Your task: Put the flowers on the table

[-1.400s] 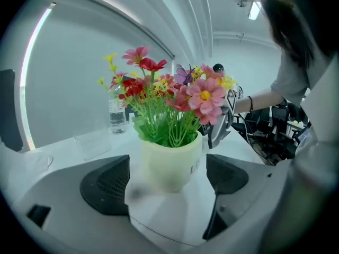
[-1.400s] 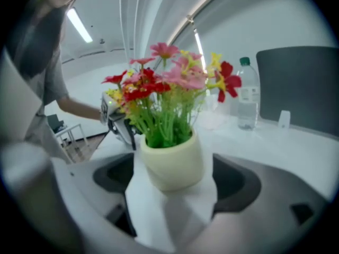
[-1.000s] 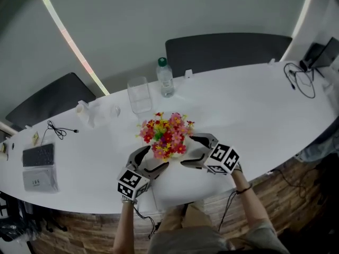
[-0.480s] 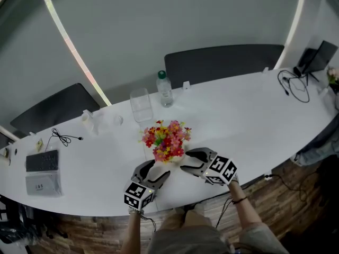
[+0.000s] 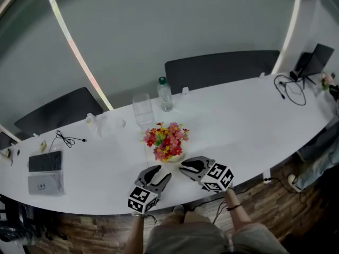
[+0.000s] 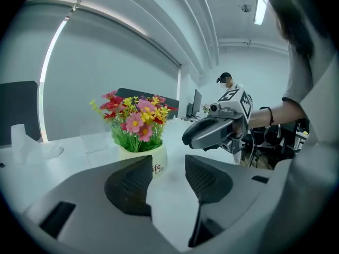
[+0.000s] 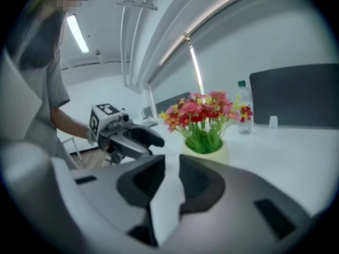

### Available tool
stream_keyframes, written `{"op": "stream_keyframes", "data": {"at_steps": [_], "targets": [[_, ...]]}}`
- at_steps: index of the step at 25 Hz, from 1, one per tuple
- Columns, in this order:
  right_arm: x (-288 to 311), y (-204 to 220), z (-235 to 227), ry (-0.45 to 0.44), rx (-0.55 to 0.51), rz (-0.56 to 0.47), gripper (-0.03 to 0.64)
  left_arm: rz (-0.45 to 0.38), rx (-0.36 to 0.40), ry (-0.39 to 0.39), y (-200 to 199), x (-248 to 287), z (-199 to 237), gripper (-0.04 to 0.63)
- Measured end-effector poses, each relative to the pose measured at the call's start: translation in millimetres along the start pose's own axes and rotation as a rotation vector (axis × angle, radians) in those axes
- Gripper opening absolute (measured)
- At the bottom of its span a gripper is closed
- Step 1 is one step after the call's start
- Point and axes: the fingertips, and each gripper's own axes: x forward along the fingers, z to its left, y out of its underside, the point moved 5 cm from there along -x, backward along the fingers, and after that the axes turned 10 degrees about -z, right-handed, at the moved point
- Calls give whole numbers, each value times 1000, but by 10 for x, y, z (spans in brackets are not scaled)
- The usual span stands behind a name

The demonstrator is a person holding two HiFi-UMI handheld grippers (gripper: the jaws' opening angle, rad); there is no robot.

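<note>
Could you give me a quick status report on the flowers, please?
Left tongs and right tongs empty, jaws just been closing. Flowers upright on table, untouched. Nothing in the way.

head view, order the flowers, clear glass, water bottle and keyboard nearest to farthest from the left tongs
From the left tongs, whose jaws have just been closing with nothing between them:
1. flowers, just ahead
2. clear glass, behind the flowers, slightly left
3. water bottle, further back, right of the glass
4. keyboard, far left end
</note>
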Motion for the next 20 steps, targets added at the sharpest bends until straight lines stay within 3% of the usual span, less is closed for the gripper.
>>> {"op": "stream_keyframes", "data": {"at_steps": [6, 20], "targets": [[-81, -19, 115, -3, 60, -63, 55, -24, -19, -28, -42, -41, -137, 146], [-222, -68, 277, -18, 63, -102, 26, -44, -34, -45, -171, -119, -392, 44]]}}
